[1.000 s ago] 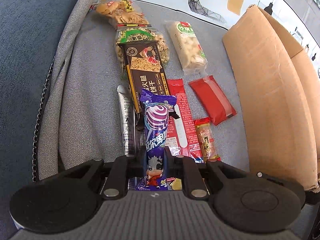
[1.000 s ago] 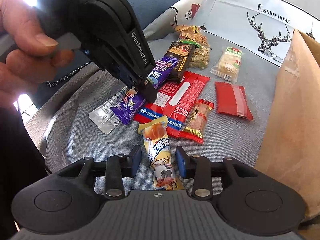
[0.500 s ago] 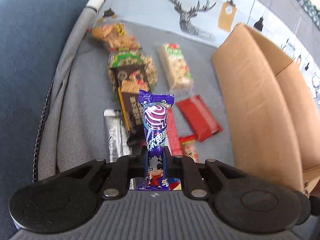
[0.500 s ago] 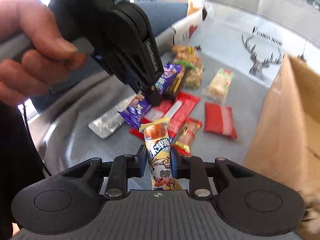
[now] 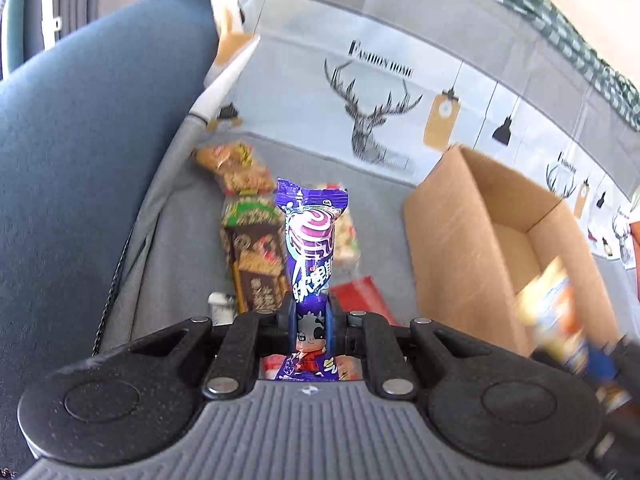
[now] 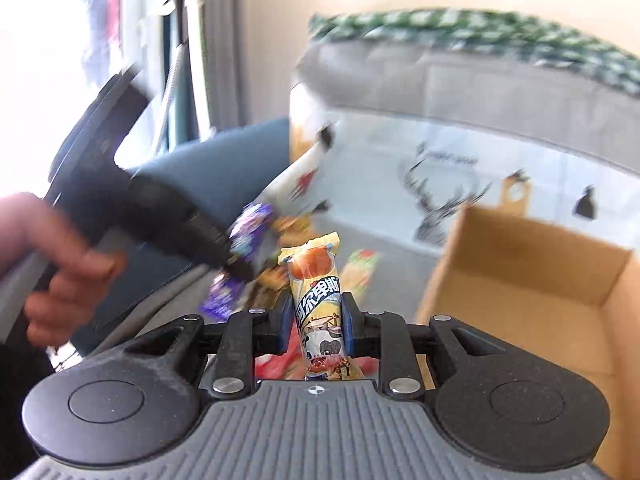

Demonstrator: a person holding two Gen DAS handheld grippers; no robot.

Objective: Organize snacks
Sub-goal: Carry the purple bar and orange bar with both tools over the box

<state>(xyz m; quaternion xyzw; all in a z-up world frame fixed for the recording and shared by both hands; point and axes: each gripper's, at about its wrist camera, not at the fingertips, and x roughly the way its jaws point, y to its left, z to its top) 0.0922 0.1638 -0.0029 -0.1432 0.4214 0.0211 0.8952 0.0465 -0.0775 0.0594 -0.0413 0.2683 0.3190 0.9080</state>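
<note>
"FASHION HOME" printed above the deer head on the grey cloth (image 5: 380,60) upper centre of left wrist view, large white Chinese characters on purple wrapper (image 5: 312,248) centre frame, blue Chinese characters on yellow wrapper (image 6: 316,292) centre of right wrist view

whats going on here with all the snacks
A person is sorting snacks off a grey cushion with a handheld gripper in each hand. The left gripper is shut on a purple candy packet, and the right gripper is shut on a yellow candy packet. An open cardboard box stands beside the snacks left on the cushion.
</note>
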